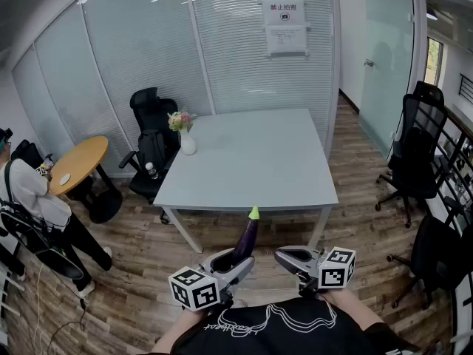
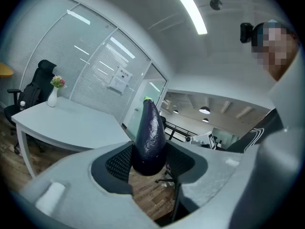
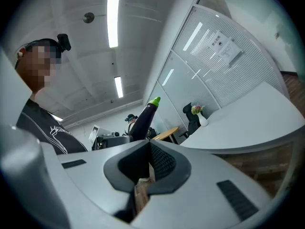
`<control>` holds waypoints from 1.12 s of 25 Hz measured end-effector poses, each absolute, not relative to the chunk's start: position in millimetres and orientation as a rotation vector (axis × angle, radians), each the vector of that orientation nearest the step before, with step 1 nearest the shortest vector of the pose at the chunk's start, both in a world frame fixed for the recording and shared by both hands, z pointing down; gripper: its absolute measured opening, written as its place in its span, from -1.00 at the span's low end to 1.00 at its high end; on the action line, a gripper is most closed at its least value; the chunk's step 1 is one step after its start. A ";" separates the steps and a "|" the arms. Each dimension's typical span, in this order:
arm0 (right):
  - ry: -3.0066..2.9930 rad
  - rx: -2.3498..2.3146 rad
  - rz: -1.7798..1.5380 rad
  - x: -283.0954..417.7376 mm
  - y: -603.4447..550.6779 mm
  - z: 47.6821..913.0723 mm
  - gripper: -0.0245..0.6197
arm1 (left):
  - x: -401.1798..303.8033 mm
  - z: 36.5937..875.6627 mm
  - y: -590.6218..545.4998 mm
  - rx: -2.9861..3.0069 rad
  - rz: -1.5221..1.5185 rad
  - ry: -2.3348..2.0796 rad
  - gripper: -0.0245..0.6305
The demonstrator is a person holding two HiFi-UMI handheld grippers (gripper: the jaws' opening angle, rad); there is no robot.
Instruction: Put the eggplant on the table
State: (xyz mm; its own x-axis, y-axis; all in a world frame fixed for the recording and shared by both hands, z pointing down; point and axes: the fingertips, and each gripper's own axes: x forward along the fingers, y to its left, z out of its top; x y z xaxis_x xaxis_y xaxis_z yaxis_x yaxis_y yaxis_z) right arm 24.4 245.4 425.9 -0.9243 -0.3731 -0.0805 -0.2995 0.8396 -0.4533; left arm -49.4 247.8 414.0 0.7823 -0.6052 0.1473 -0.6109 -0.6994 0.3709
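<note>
The eggplant (image 1: 247, 240) sits low in the head view, at about six o'clock from the picture's middle. It is off the table (image 1: 295, 170), in the air. Its thick dark end is clamped between the pads of the left gripper (image 1: 235, 260) and its green tip points to twelve o'clock, toward the table's near edge. In the left gripper view both mesh pads press on the purple skin. The right gripper (image 1: 290, 257) is at three o'clock from the eggplant, near it but apart. Its jaws are together with nothing between them. The grey table fills the middle of the room. A white vase of flowers (image 1: 185, 137) stands near its far left corner, at about eleven o'clock from the eggplant. A black office chair (image 1: 150, 140) is just beyond the vase. A round wooden table (image 1: 80, 164) and a person (image 1: 33, 202) are at nine to ten o'clock. More black chairs (image 1: 417, 148) stand at two to three o'clock, and a paper notice (image 1: 285, 26) hangs on the glass wall at twelve.
</note>
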 end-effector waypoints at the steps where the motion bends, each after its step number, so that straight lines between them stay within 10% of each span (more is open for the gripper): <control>1: 2.855 -0.533 -0.660 26.4 246.0 425.9 -0.90 | -47.9 413.6 248.4 2.572 0.021 -0.919 -0.25; 28: 2.771 -0.677 -0.799 61.4 127.3 452.2 -0.90 | -12.5 439.4 118.6 2.516 0.092 -0.773 -0.25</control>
